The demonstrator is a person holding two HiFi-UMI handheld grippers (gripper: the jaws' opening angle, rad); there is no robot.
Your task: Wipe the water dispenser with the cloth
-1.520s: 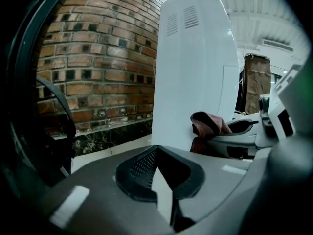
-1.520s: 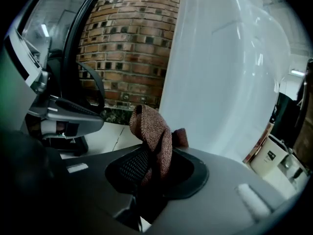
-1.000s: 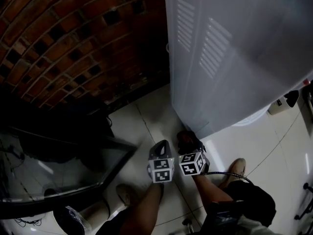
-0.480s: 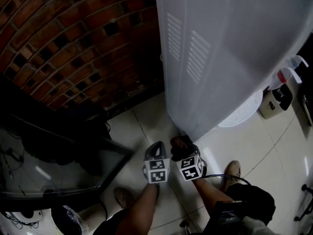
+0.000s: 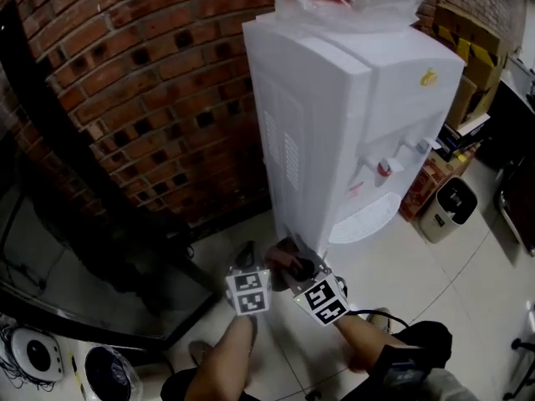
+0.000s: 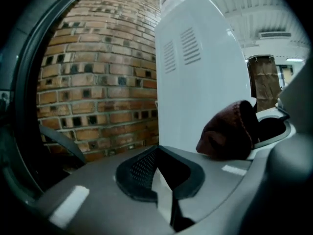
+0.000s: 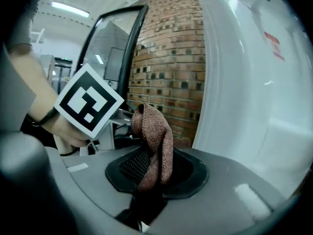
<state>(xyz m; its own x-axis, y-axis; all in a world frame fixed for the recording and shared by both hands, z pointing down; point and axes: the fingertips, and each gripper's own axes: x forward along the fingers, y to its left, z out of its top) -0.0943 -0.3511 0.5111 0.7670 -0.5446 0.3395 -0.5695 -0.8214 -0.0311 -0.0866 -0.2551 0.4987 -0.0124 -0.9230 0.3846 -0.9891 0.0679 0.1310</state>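
Head view, steeply downward. The white water dispenser (image 5: 334, 124) stands beside the brick wall (image 5: 125, 82). Near its lower corner edge, the right hand-held gripper (image 5: 294, 267) is clamped on the brown cloth (image 7: 154, 141), which stands folded upright between the jaws. At that gripper's 9 o'clock, the left hand-held gripper (image 5: 245, 262) has its jaws together, with nothing between them. Open tiled floor (image 5: 435, 266) lies at 3 o'clock.
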